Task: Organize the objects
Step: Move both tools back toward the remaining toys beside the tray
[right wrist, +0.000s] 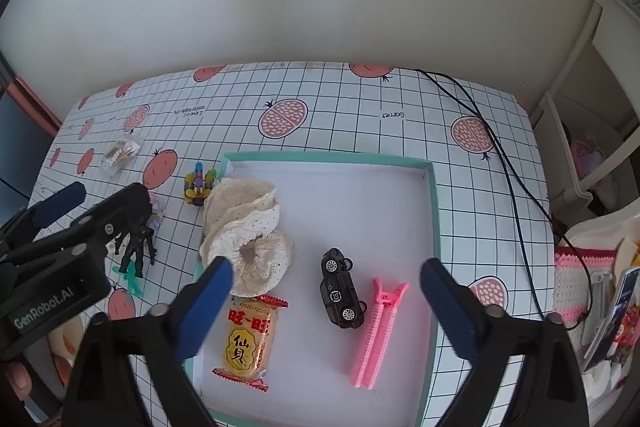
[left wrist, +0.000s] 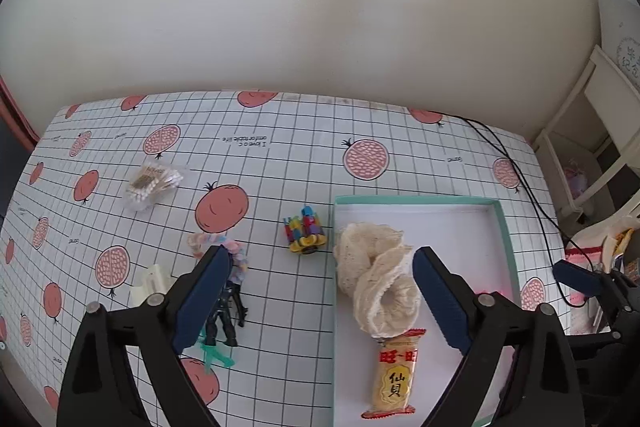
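A shallow teal-rimmed box (right wrist: 434,211) (left wrist: 502,223) lies on the gridded tablecloth. Inside are a cream lace scrunchie (right wrist: 248,231) (left wrist: 376,275), a snack packet (right wrist: 248,341) (left wrist: 394,375), a black toy car (right wrist: 340,289) and a pink hair clip (right wrist: 374,335). Left of the box lie a colourful block toy (left wrist: 304,229) (right wrist: 198,183), a black figure (left wrist: 226,315) (right wrist: 136,243), a pastel hair tie (left wrist: 236,255) and a cotton-swab bag (left wrist: 154,183) (right wrist: 118,151). My left gripper (left wrist: 318,267) is open above the box's left edge. My right gripper (right wrist: 326,279) is open above the car.
A black cable (right wrist: 496,147) runs across the table's right side. A cream plastic piece (left wrist: 150,285) lies at the left. White furniture (right wrist: 592,67) stands to the right. A pink knitted item (right wrist: 576,275) sits off the table's right edge.
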The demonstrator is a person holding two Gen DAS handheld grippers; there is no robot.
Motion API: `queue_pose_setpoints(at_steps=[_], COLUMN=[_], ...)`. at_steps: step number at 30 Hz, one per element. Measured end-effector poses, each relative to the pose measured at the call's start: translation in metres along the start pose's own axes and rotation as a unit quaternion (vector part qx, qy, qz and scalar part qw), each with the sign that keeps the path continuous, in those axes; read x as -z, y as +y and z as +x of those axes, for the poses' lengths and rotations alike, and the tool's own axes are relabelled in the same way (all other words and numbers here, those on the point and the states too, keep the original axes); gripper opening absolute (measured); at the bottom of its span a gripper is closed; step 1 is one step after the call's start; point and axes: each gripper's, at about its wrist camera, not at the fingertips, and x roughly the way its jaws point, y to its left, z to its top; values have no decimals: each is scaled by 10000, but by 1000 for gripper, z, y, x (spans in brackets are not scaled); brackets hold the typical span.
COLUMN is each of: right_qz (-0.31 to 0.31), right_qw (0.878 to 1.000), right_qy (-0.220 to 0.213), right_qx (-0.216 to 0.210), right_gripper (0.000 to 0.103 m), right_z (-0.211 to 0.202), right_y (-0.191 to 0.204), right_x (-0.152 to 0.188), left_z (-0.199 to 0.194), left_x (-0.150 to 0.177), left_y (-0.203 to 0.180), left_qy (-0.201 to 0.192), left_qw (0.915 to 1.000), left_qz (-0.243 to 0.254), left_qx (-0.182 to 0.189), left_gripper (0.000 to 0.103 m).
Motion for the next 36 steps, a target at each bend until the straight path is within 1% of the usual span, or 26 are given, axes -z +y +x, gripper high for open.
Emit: queue_pose_setpoints(at_steps=[1, 2, 7, 13, 18, 23, 29, 32, 35, 36], right_qz=[2, 6, 20, 12, -178, -438, -721, -808, -829, -765], right_qw=[10000, 10000, 10000, 9999, 9996, 9973, 9924, 9904, 9916, 9920], right_qy=[2, 0, -53, -141, -226, -494, -694, -728, -634, -607], right_qx=[-12, -11, -7, -35, -65, -307, -711, -853, -766, -800], right_gripper=[100, 102, 103, 103, 103, 103, 103, 103, 103, 103], right_z=[0, 1, 0, -1, -1, -4, 13, 32, 50, 56], right_y=[0, -1, -1, 7, 30, 68, 116, 130, 139, 139], right_x=[0, 0, -1, -5, -10, -16, -20, -20, -21, -22], left_z=[0, -1, -5, -14, -23, -24, -18, 2, 18, 25], left_x=[0, 0, -3, -6, -7, -8, -3, 2, 9, 12], left_y=[2, 4, 15, 44, 76, 114, 160, 176, 185, 187], left_qy=[-15, -43, -135, -232, -313, -270, -136, 201, 405, 487], left_qw=[10000, 10000, 9999, 9992, 9982, 9967, 9932, 9926, 9905, 9892], left_qz=[-26, -46, -94, -310, -492, -668, -1001, -1097, -1225, -1285], left_qx=[7, 10, -3, -48, -161, -365, -583, -486, -487, -502], left_gripper=[102, 103, 103, 103, 103, 103, 103, 103, 103, 103])
